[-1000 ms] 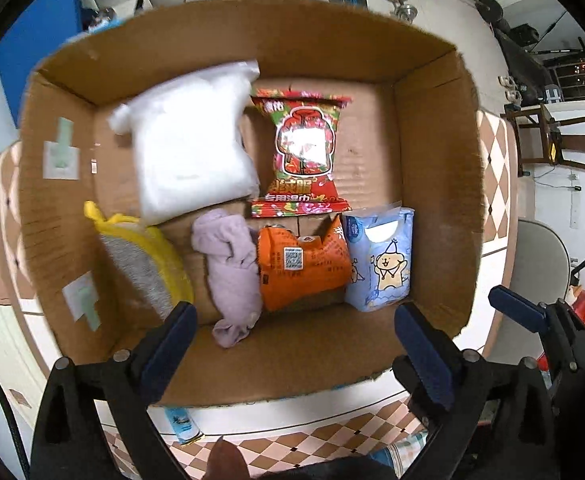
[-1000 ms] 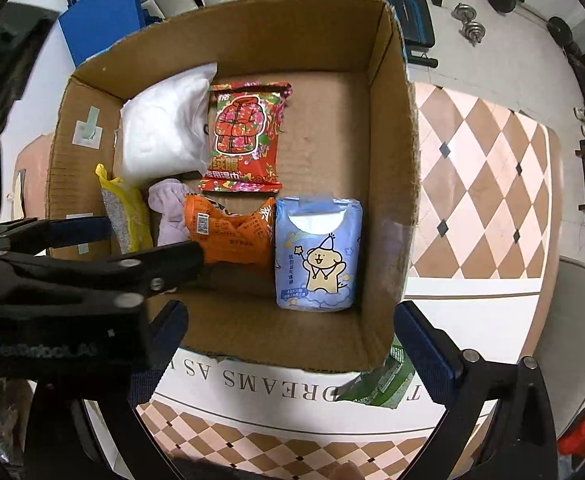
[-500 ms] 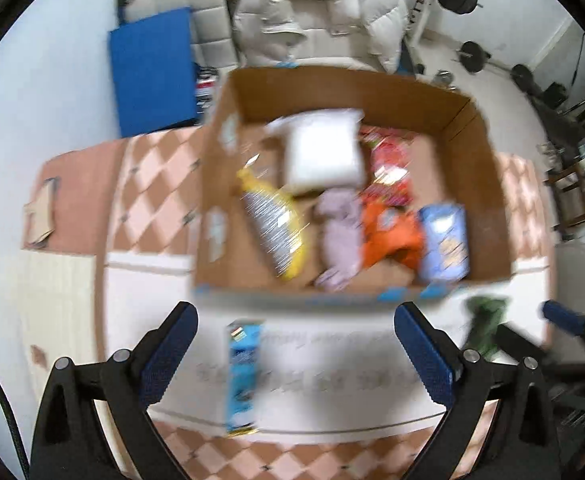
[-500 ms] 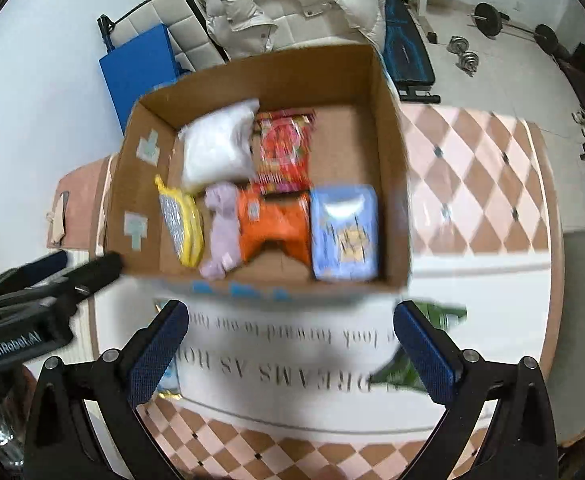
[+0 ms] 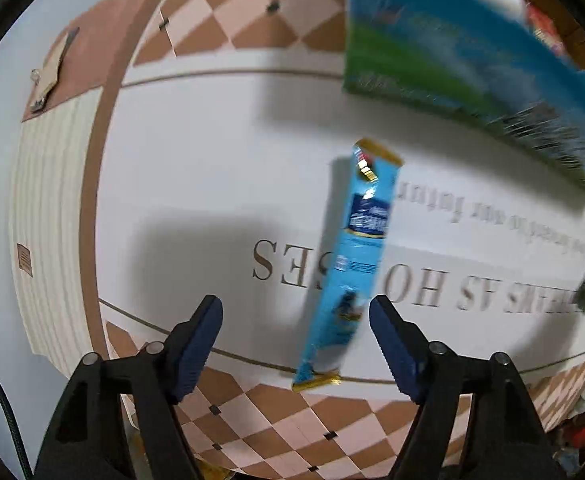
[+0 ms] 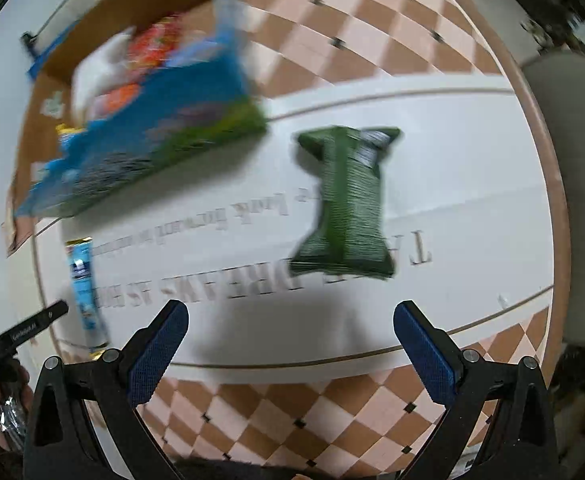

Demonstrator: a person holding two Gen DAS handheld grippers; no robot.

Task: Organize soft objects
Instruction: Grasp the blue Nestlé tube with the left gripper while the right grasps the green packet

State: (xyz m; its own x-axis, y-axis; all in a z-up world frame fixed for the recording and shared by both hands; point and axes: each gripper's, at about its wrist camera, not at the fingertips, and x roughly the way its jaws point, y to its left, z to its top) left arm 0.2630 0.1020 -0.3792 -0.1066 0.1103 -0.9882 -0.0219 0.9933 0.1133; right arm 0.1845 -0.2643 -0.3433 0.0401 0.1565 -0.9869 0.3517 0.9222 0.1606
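1. The left gripper [image 5: 296, 320] points down at the desk [image 5: 196, 184], its jaws apart and holding nothing. They have just been closing. The long blue packet [image 5: 352, 256] lies flat between them, nearer the right-hand jaw and not touched by either.
2. The blue packet's long axis runs away from the jaws, leaning a little to the right at the far end; its near end lies on the edge of the white cloth. I judge the left hand the nearer one for it, with a slight shift to centre it before clamping across its narrow width.
3. The right gripper [image 6: 290, 330] has its jaws wide apart and empty. The green packet [image 6: 346, 200] lies ahead of them, flat, well short of the pads, long axis pointing away and tilted slightly.
4. The cardboard box [image 6: 132, 20] sits at the far left in the right wrist view, with a blue-and-green printed front. Inside are a white bag, a red packet and something orange; blur hides the rest.
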